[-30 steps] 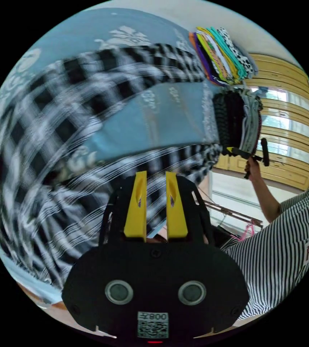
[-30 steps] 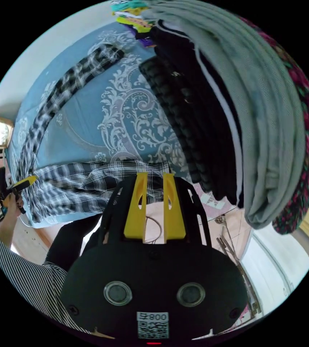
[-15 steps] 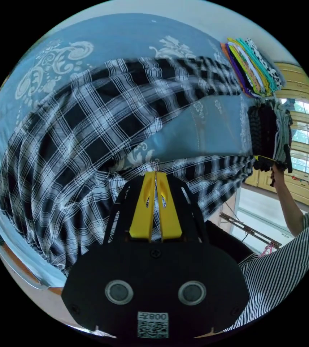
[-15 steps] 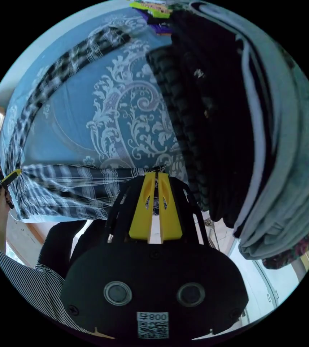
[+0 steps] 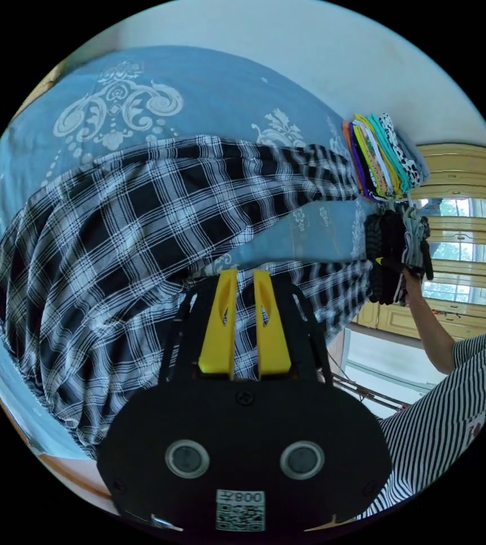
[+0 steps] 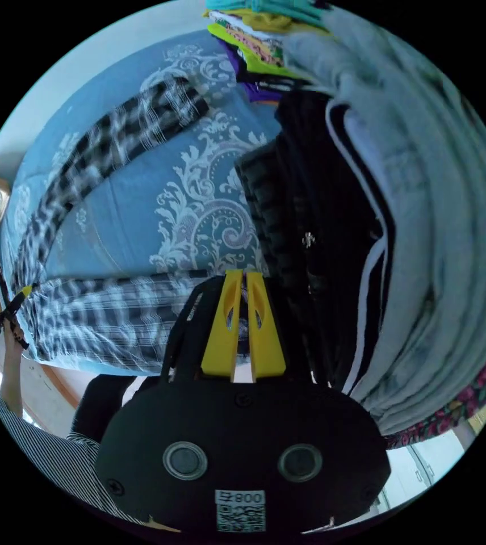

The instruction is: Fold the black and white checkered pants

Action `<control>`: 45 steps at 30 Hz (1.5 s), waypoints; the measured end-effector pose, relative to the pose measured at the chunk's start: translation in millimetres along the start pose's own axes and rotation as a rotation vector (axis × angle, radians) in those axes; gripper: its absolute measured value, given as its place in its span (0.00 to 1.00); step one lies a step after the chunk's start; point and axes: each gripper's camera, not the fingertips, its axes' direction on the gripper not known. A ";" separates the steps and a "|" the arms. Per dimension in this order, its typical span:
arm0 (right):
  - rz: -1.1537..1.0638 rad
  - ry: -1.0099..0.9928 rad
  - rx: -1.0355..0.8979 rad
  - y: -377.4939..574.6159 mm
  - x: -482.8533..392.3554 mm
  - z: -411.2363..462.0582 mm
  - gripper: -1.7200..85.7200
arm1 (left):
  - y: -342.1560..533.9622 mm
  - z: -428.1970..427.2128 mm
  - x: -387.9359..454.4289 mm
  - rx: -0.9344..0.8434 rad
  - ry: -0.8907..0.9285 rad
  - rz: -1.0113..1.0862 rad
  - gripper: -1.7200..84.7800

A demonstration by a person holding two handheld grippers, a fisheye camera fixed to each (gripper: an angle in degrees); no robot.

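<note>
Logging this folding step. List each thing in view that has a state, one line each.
checkered pants: unfolded, spread flat on the bed, legs apart.
left gripper: jaws parted over the near leg.
right gripper: jaws nearly together at the leg's hem; grip unclear.
colourful clothes stack: folded, piled.
dark and grey clothes pile: folded, stacked.

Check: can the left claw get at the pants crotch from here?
Probably yes. The left claw is open right at the checkered pants, spread flat on the blue bedspread, with nothing lying between.

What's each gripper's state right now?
Left gripper: open, over the black and white checkered pants.
Right gripper: jaws nearly together at the pants' leg end; grip unclear.
</note>
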 end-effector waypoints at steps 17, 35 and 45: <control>0.119 -0.231 0.210 -150.5 -22.7 -99.2 0.10 | 53.0 -107.4 -47.0 -0.105 -0.266 0.046 0.05; -0.082 0.072 -0.018 -165.3 -57.1 -228.5 0.05 | 145.9 -241.0 -89.3 -0.175 -0.122 0.084 0.03; -0.143 0.208 -0.125 -170.7 -97.5 -278.6 0.08 | 218.1 -308.4 -124.0 -0.106 -0.040 0.003 0.08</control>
